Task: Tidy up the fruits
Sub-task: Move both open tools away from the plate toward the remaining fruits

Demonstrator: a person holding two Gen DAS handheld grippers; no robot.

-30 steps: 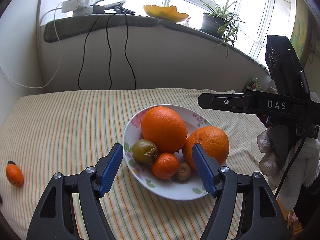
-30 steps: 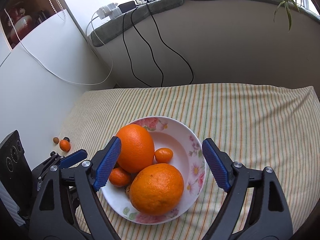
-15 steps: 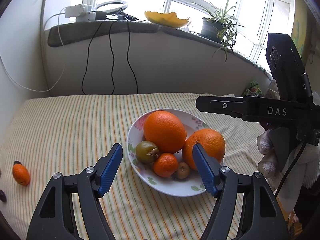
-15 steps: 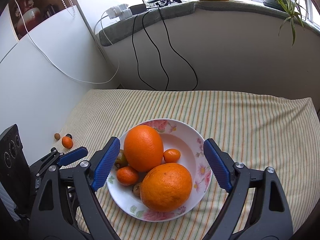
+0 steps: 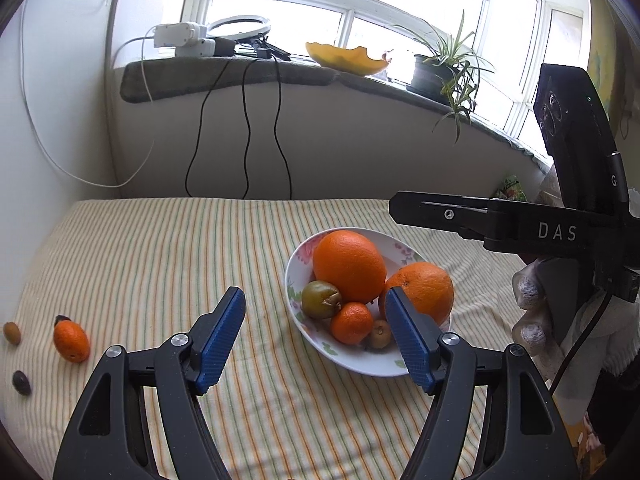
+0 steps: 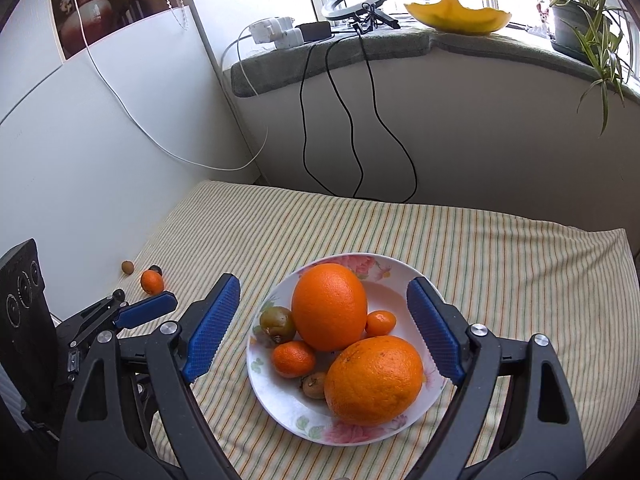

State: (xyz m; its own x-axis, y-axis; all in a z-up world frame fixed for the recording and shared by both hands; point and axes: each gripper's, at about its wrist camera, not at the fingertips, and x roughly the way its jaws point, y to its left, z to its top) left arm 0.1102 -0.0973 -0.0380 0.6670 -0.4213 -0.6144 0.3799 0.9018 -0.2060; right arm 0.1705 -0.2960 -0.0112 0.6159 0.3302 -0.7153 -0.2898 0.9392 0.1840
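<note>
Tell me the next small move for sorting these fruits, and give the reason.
Probably swing the left gripper toward the small orange fruit lying loose on the striped cloth at the left. Both grippers are open and empty, the floral plate already holds the other fruits, and that fruit lies nearer the left gripper than the right gripper.

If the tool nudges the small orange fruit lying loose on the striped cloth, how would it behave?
The small orange fruit is oval and smooth, so it would likely roll, probably wobbling sideways. The soft striped cloth may slow it. It looks firm enough for a gentle pinch, though its rounded skin could slip.
</note>
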